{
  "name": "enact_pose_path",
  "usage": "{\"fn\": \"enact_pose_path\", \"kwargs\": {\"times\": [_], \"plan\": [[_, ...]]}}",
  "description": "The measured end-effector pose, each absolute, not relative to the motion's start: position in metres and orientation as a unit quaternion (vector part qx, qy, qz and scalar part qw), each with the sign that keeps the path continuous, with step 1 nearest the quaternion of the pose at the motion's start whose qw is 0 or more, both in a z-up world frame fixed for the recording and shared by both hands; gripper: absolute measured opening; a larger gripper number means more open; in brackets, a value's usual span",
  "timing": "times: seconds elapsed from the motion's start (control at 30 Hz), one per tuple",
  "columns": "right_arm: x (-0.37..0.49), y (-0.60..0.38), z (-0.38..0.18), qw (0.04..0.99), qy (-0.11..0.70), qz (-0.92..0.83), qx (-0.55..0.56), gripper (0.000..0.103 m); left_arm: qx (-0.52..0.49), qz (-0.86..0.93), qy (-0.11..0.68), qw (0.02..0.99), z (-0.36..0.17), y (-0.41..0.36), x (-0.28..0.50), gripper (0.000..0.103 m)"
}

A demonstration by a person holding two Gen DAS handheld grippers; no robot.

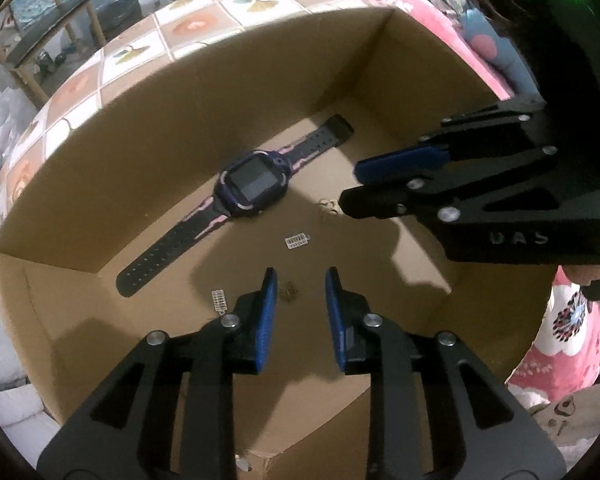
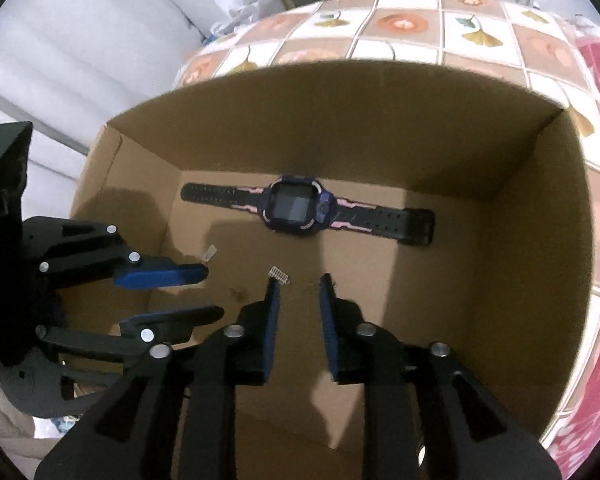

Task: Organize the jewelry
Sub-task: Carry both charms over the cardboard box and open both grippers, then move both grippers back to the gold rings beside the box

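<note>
A dark smartwatch [image 1: 256, 186] with a black and pink strap lies flat on the floor of an open cardboard box [image 1: 228, 92]; it also shows in the right wrist view [image 2: 298, 210]. Two small silver rectangular charms [image 1: 297, 241] [image 1: 217, 300] and two small gold pieces [image 1: 329, 205] [image 1: 288, 292] lie on the box floor. My left gripper [image 1: 300, 280] is open and empty above one gold piece. My right gripper [image 2: 298, 284] is open and empty inside the box [image 2: 540, 240], near a silver charm [image 2: 279, 275]. The right gripper also shows at the right of the left wrist view [image 1: 350, 182].
The box stands on a cloth with orange and white floral squares [image 1: 188, 28]. Pink flowered fabric [image 1: 572, 320] lies at the right. A wooden stand [image 1: 40, 40] and a dark bin [image 1: 118, 16] are beyond the table. The left gripper [image 2: 212, 292] reaches in at the left of the right wrist view.
</note>
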State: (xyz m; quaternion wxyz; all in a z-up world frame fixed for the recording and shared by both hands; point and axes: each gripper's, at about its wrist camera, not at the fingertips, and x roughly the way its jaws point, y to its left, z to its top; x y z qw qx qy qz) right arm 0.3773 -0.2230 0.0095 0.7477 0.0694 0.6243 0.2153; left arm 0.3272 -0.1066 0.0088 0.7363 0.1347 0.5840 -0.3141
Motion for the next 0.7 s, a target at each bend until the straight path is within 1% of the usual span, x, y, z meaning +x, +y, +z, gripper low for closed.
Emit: {"fn": "enact_pose_path", "kwargs": {"times": [0.2, 0.27, 0.33, 0.43, 0.53, 0.57, 0.7], "plan": [[0.364, -0.237, 0.036, 0.778, 0.582, 0.221, 0.086, 0.026, 0.130, -0.306, 0.541, 0.773, 0.040, -0.094, 0.318, 0.025], [0.350, -0.244, 0.056, 0.793, 0.556, 0.228, 0.100, 0.026, 0.124, -0.303, 0.512, 0.794, 0.060, -0.082, 0.306, 0.033], [0.330, -0.250, 0.078, 0.812, 0.522, 0.238, 0.106, 0.027, 0.114, -0.302, 0.487, 0.812, 0.077, -0.067, 0.292, 0.039], [0.292, -0.260, 0.108, 0.837, 0.469, 0.261, 0.111, 0.037, 0.091, -0.295, 0.442, 0.842, 0.103, -0.035, 0.258, 0.053], [0.250, -0.261, 0.119, 0.848, 0.435, 0.281, 0.114, 0.038, 0.066, -0.287, 0.410, 0.863, 0.114, -0.007, 0.225, 0.063], [0.240, -0.259, 0.118, 0.847, 0.431, 0.288, 0.118, 0.038, 0.053, -0.283, 0.402, 0.869, 0.114, 0.004, 0.211, 0.065], [0.190, -0.249, 0.104, 0.847, 0.426, 0.296, 0.117, 0.038, 0.020, -0.266, 0.397, 0.878, 0.101, 0.033, 0.171, 0.065]]}}
